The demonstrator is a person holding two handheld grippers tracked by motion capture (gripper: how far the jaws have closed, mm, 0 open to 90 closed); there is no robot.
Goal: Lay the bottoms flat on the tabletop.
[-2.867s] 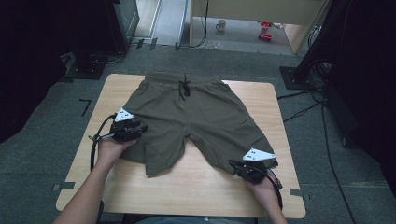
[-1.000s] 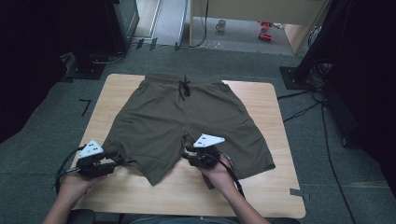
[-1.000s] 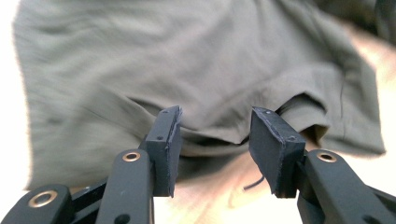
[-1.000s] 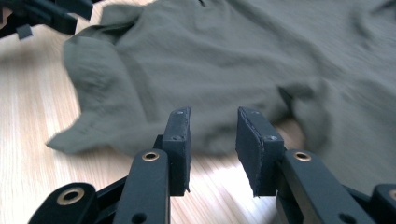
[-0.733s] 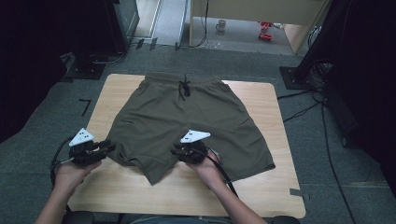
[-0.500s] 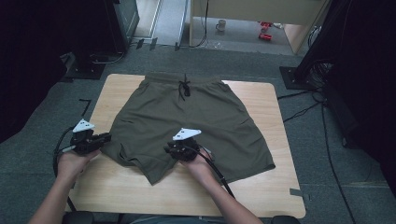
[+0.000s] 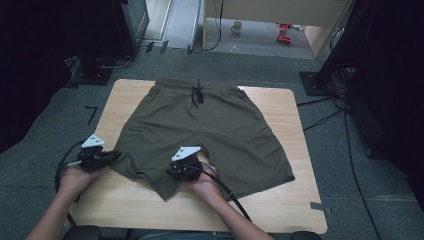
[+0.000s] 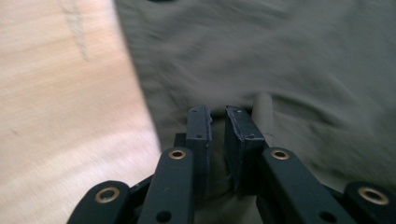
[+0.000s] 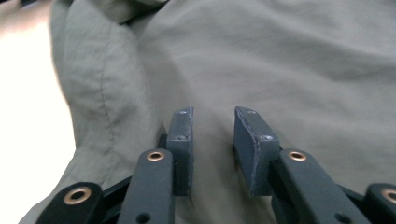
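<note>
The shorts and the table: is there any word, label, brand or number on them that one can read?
None: no readable text.
The shorts are plain olive cloth with a drawstring; no label or print is visible.
The wooden table bears no writing.
The mug and red things on the floor behind are too small to read.

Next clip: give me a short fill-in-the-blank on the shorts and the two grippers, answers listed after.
1. The olive-green fabric shorts lie spread on a light ______ table.
2. The dark drawstring sits at the waistband, on the side ______ from the person.
3. The left gripper is at the outer edge of the shorts leg on the high view's ______ side.
4. The right gripper has a gap between its jaws, and the fabric under them is ______.

Answers: wooden; farthest; left; olive-green
</note>
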